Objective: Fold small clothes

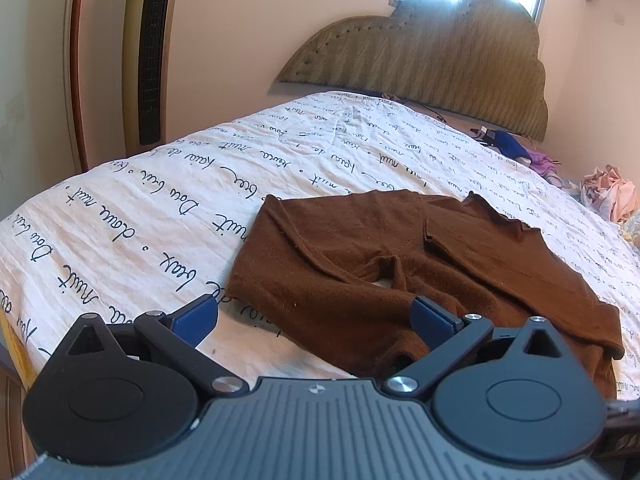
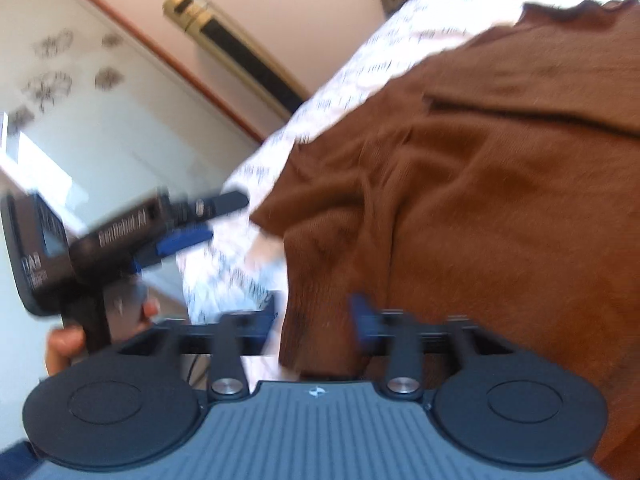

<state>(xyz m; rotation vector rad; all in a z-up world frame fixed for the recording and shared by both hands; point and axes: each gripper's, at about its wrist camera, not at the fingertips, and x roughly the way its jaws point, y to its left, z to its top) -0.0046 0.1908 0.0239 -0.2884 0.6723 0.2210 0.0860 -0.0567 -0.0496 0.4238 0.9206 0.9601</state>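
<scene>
A small brown knit garment [image 1: 360,264] lies partly folded on the white bedspread [image 1: 140,220]. My left gripper [image 1: 316,316] is open and empty, hovering over the garment's near left edge. In the blurred right wrist view, my right gripper [image 2: 316,316] has blue pads on either side of a hanging fold of the brown garment [image 2: 460,200]; a gap still shows between them. The left gripper [image 2: 192,224] also shows there at the left, held in a hand, jaws apart.
The bedspread [image 2: 360,64] has black script printed on it. A padded headboard [image 1: 432,60] stands at the back. Loose clothes [image 1: 608,196] pile at the bed's right edge. A wardrobe [image 1: 36,80] and tall fan [image 1: 150,52] stand left.
</scene>
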